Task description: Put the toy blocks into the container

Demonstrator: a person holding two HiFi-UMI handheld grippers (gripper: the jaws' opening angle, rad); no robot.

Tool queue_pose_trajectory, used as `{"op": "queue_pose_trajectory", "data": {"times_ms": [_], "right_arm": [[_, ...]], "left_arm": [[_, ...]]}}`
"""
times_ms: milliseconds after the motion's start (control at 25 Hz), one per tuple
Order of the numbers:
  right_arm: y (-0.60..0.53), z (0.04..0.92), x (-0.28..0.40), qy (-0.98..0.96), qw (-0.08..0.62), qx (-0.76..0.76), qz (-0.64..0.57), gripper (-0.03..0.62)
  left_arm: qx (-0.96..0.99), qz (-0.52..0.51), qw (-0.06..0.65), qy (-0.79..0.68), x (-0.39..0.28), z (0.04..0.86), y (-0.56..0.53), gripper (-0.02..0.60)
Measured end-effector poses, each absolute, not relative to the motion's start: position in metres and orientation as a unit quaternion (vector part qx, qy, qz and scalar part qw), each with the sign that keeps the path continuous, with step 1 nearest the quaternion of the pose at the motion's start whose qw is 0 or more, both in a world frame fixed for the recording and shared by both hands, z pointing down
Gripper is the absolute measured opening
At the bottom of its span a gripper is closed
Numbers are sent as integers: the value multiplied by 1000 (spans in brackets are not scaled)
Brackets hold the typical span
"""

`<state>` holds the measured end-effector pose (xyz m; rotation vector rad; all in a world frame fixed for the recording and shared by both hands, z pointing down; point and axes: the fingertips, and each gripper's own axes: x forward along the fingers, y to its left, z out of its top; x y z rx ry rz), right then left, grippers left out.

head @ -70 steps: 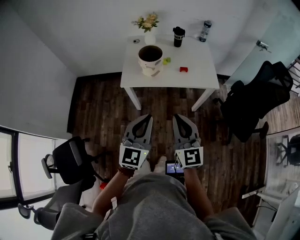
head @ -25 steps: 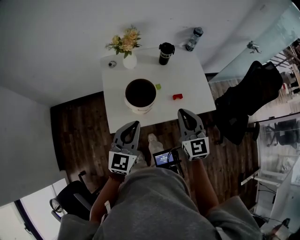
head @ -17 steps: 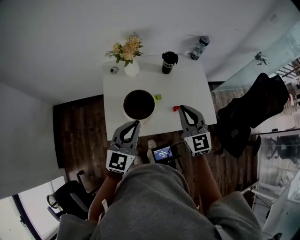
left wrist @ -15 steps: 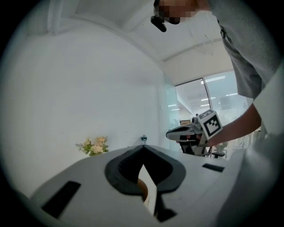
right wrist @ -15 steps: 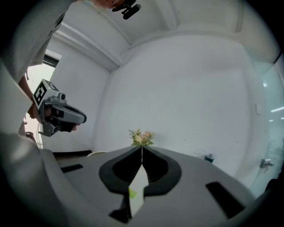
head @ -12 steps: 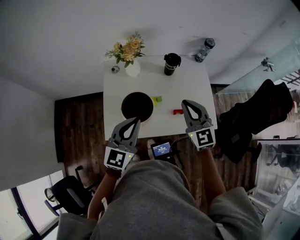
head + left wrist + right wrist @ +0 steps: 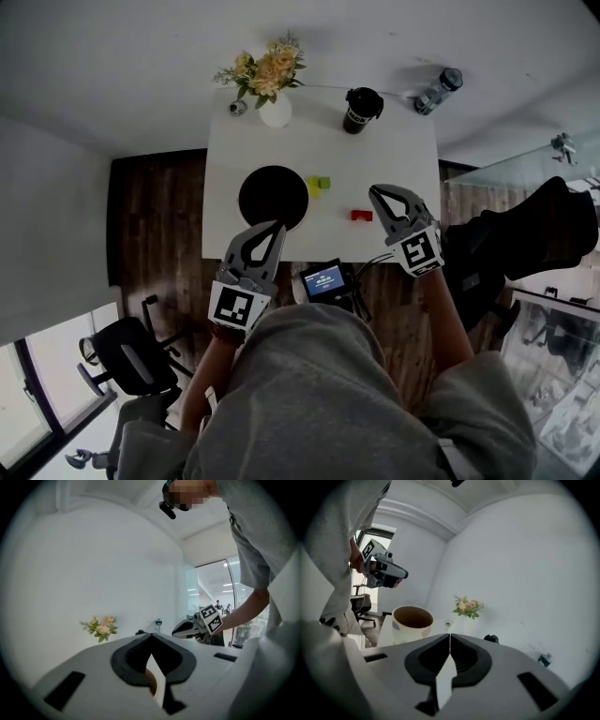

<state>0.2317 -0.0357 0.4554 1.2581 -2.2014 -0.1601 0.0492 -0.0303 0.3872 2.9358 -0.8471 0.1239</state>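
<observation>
A round container (image 7: 273, 197) with a dark opening stands on the white table (image 7: 394, 159); it shows as a cream tub (image 7: 412, 620) in the right gripper view. A yellow-green block (image 7: 319, 185) lies just right of it, and a red block (image 7: 361, 215) further right. My left gripper (image 7: 279, 225) is shut and empty, its tips at the container's near rim. My right gripper (image 7: 375, 191) is shut and empty too, its tips just right of the red block. Each gripper view shows its own jaws meeting: the left gripper (image 7: 151, 636) and the right gripper (image 7: 450, 635).
A vase of flowers (image 7: 272, 103), a black cup (image 7: 361, 108) and a bottle (image 7: 436, 89) stand along the table's far edge. A small screen (image 7: 325, 278) hangs at my waist. A black office chair (image 7: 525, 234) is on the right, another chair (image 7: 127, 352) behind on the left.
Both grippers have moved forward from over the floor to the table. The left one has reached the container's near side. The right one has come beside the red block.
</observation>
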Motion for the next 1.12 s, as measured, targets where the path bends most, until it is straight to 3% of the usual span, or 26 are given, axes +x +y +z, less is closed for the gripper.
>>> {"op": "queue_pose_trajectory", "data": {"times_ms": [440,520,1120], "right_arm": [[-13,586,245,-823,480,301,-28,9],[-7,607,247,-819,507,269,-19,48],[14,695,254,-789,591,161,52,100]], "left_arm": [[957,57,40,-280,38,400,-44,6],[958,66,40,-275,38,407,-42,6],[953,76,57,-287,28,419,-34,6]]}}
